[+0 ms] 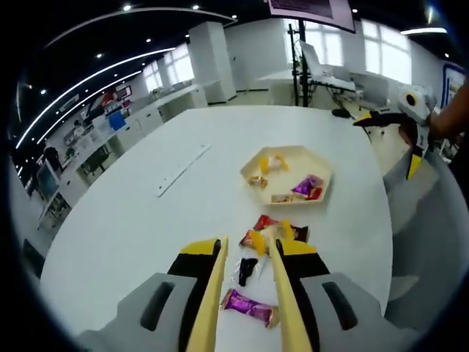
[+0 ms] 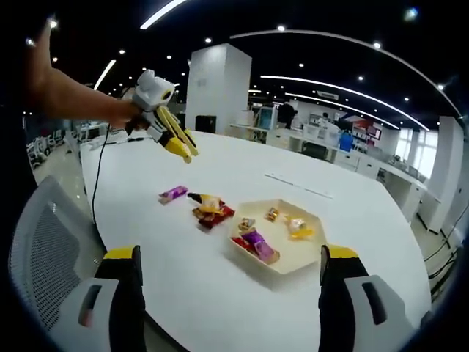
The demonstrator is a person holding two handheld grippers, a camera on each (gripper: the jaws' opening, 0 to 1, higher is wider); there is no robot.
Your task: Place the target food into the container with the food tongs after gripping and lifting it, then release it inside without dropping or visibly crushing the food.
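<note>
A cream hexagonal tray [image 1: 293, 163] [image 2: 254, 257] sits on the round white table [image 1: 132, 220] [image 2: 183, 264] and holds several wrapped candies. Loose candies lie before it: a red one [image 1: 264, 221], a yellow one [image 1: 254, 239], a black one [image 1: 247, 269] and a purple one [image 1: 249, 306] [image 2: 173, 193]. My left gripper [image 1: 247, 246] [image 2: 187, 152] carries long yellow tong jaws, open, hovering over the black and purple candies with nothing held. My right gripper [image 2: 231, 255] [image 1: 412, 158] stands wide open and empty at the table's near edge, facing the tray.
A thin white strip [image 1: 183, 169] [image 2: 293, 183] lies on the table beyond the tray. A grey mesh chair [image 2: 44, 242] stands by the table edge, and a black cable [image 2: 95, 183] hangs there. Desks and monitors line the room's walls.
</note>
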